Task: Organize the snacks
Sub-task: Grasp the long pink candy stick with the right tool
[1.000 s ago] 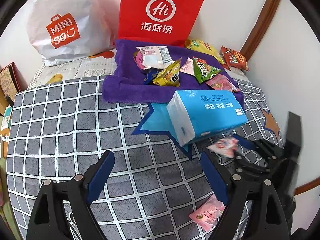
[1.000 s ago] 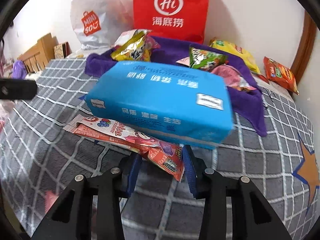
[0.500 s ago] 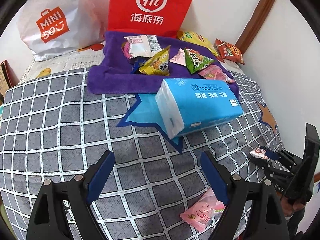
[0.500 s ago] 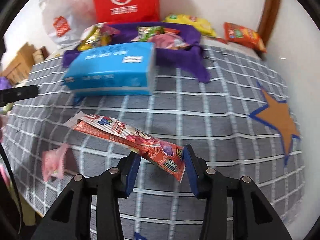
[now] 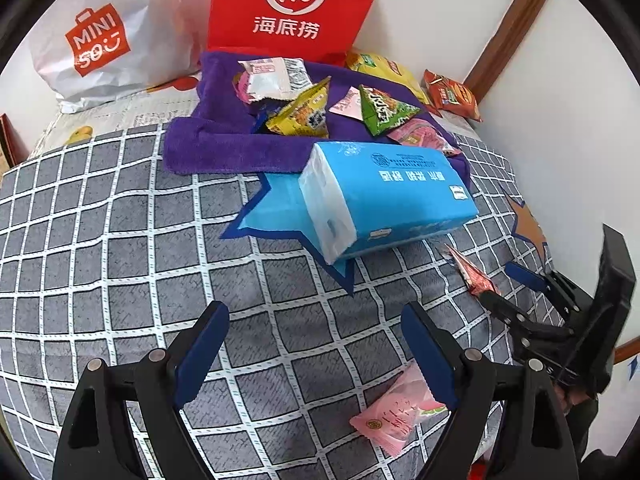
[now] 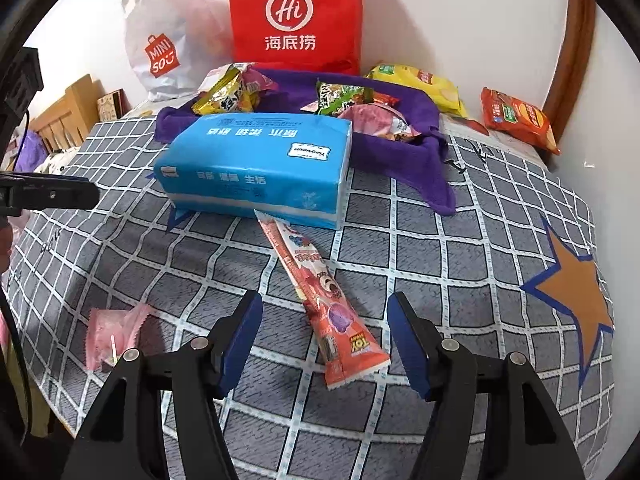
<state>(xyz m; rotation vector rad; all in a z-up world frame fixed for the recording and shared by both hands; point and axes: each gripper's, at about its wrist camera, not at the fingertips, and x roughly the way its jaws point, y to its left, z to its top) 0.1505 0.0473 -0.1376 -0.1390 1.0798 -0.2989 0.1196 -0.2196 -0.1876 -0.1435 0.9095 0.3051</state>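
On the checked bedspread, a snack tidy-up stands partly done. At the far left, a white shopping bag leans on the wall beside a red carrier bag. Near the left edge, the left gripper hangs with its jaws wide apart and nothing between them; a pink sachet lies loose on the cover just by its right finger. Toward the middle, a blue tissue pack sits in front of a purple towel, where several packets are already heaped, a yellow one and a green one among them. Nearer, a long red snack stick lies flat on the bedspread, its far tip touching the tissue pack and its near end between the fingers of the right gripper, whose jaws have just been opening and now stand clear of the wrapper on both sides. At the far right, a yellow crisp bag and an orange packet lie off the towel by the wall. By the look of it, these, the stick and the sachet remain to be sorted.
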